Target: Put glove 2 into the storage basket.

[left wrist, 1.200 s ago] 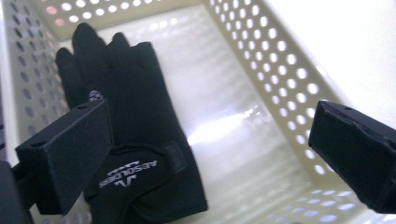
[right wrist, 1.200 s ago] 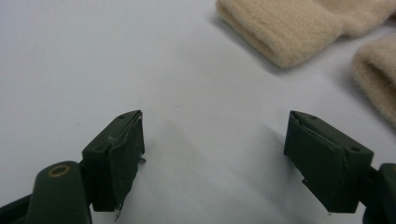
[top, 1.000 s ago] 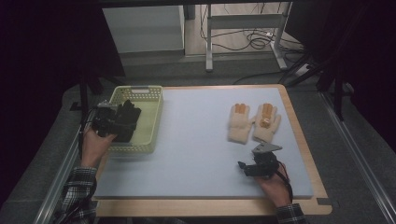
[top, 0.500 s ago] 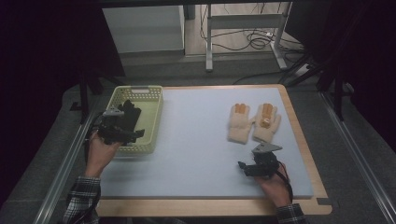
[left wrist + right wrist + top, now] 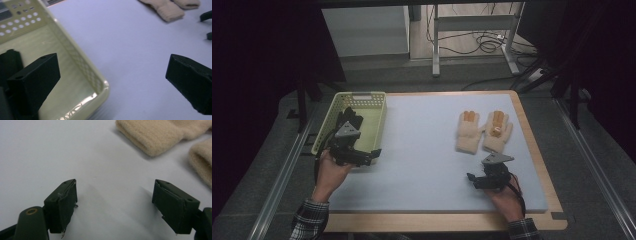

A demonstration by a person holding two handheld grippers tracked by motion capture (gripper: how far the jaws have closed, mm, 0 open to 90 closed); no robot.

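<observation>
Two cream knitted gloves with orange fingertips lie flat side by side at the mat's right, the left glove [image 5: 469, 131] next to the right glove [image 5: 497, 132]. Their cuffs [image 5: 155, 137] lie just beyond my right gripper [image 5: 471, 181], which rests open on the mat [image 5: 427, 150] with nothing between its jaws [image 5: 115, 187]. A pale green plastic basket [image 5: 377, 117] stands at the mat's left edge with a dark item [image 5: 348, 118] inside. My left gripper [image 5: 373, 155] hangs open and empty over the basket's near right corner [image 5: 100, 85], one jaw over the basket, the other over the mat.
The blue-grey mat covers a wooden table whose edge [image 5: 532, 135] shows on the right. Metal rails [image 5: 282, 175] run along both sides. A desk frame and cables [image 5: 482, 45] stand on the floor beyond the table.
My left gripper has drawn back from the dark item in the basket, toward the near right corner and the mat. The right gripper and the gloves have stayed put.
</observation>
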